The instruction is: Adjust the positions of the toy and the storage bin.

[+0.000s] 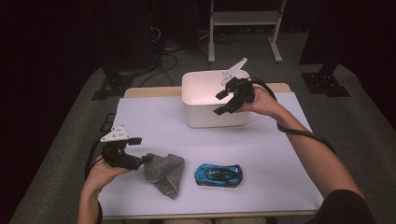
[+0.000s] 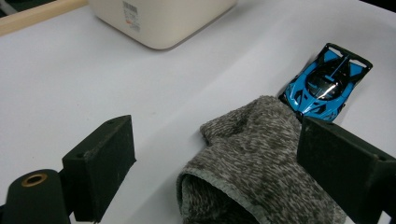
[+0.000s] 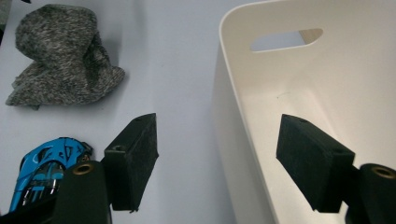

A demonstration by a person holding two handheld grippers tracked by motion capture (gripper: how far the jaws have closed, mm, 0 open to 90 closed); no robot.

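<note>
The left gripper (image 1: 140, 150) rests low at the near left of the white surface (image 1: 261, 149), its fingers (image 2: 100, 163) spread wide around the open cuff of a crumpled grey knitted sock (image 1: 163, 173), not pressing on it. The sock lies just beside a small blue and black toy sports car (image 1: 218, 174). The right gripper (image 1: 223, 102) hangs at the front right rim of the white plastic bin (image 1: 196, 100), fingers (image 3: 135, 158) apart and empty, one inside the wall and one outside.
</note>
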